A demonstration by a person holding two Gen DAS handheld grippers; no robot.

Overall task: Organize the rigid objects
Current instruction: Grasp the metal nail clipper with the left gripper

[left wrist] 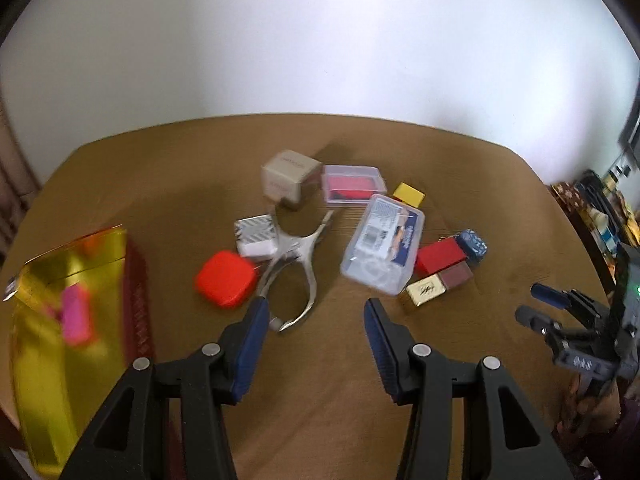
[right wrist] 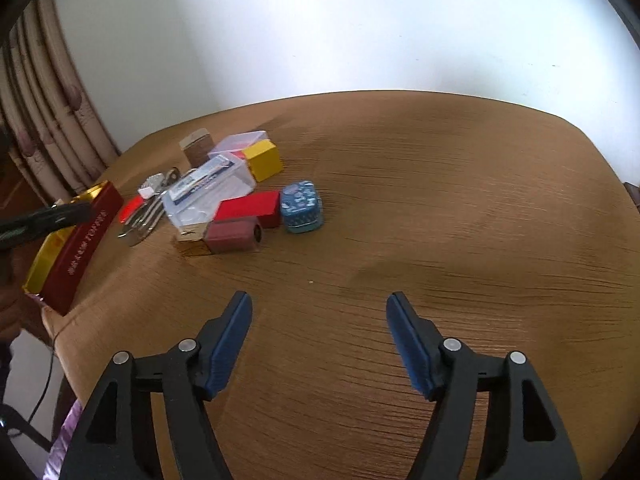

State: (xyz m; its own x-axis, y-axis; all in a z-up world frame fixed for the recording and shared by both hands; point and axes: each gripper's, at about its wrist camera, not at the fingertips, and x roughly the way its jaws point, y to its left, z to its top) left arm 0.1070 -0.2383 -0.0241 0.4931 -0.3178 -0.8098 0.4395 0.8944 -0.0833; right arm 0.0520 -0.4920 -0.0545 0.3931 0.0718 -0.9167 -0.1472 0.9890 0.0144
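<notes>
A pile of small rigid objects lies mid-table: a red square case [left wrist: 226, 279], metal nippers [left wrist: 298, 266], a striped white box [left wrist: 256, 235], a beige cube [left wrist: 291, 176], a clear box with red contents [left wrist: 353, 183], a clear plastic case [left wrist: 382, 249], a yellow block [left wrist: 409, 194], a red block [left wrist: 440, 258], a blue tin [right wrist: 301, 206] and a gold box [left wrist: 426, 290]. An open gold-lined red box [left wrist: 68, 340] with a pink item [left wrist: 76, 316] sits at left. My left gripper [left wrist: 314, 308] is open and empty just before the nippers. My right gripper [right wrist: 318, 300] is open and empty over bare table.
The brown table [right wrist: 440, 200] ends at a white wall. Curtains [right wrist: 44, 120] hang at left in the right wrist view. The right gripper's body [left wrist: 580, 340] shows at the right edge of the left wrist view. A cluttered shelf [left wrist: 604, 216] stands far right.
</notes>
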